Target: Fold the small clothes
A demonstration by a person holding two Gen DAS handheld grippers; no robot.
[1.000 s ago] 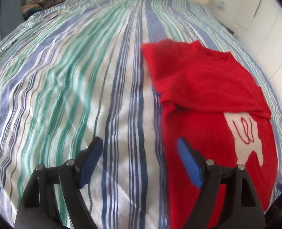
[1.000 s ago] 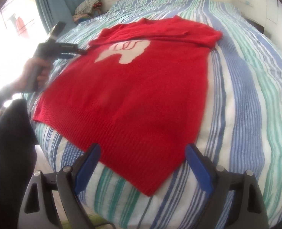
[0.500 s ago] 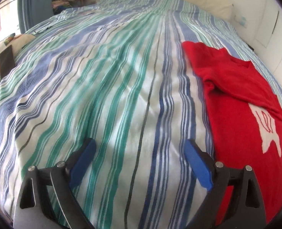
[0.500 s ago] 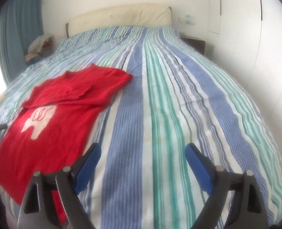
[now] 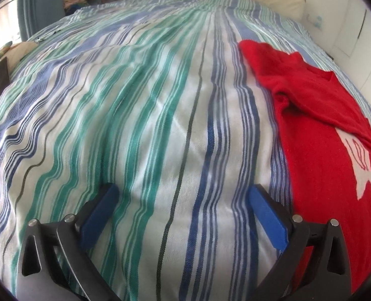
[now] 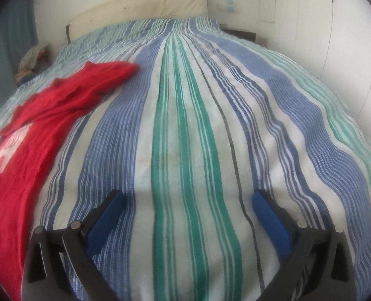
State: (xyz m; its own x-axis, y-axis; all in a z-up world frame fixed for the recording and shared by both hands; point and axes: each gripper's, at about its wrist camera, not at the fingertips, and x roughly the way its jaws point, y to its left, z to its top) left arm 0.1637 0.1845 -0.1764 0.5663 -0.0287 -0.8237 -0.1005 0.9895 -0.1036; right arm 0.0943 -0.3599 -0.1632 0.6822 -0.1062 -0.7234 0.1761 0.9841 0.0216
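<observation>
So, the red knitted sweater with the white motif [image 5: 318, 135] lies flat on the striped blue, green and white bedspread [image 5: 147, 115], its top already turned down over the chest so the upper edge of the motif is covered. That looks like a fold made to shorten the piece before the sides come in. It sits off to the right in the left wrist view and off to the left in the right wrist view [image 6: 34, 125], so the sweater lies between the two tools. The left gripper [image 5: 182, 205] has its blue-padded fingers spread wide, nothing between them, hovering over bare bedspread just beside the sweater's edge. The right gripper [image 6: 185, 213] is likewise wide open and empty, over bare stripes. A second ago the right gripper was aimed straight at the hem and the left straddled the sweater's side; both have since swung outward. My guess: the person is resetting before the next fold.
</observation>
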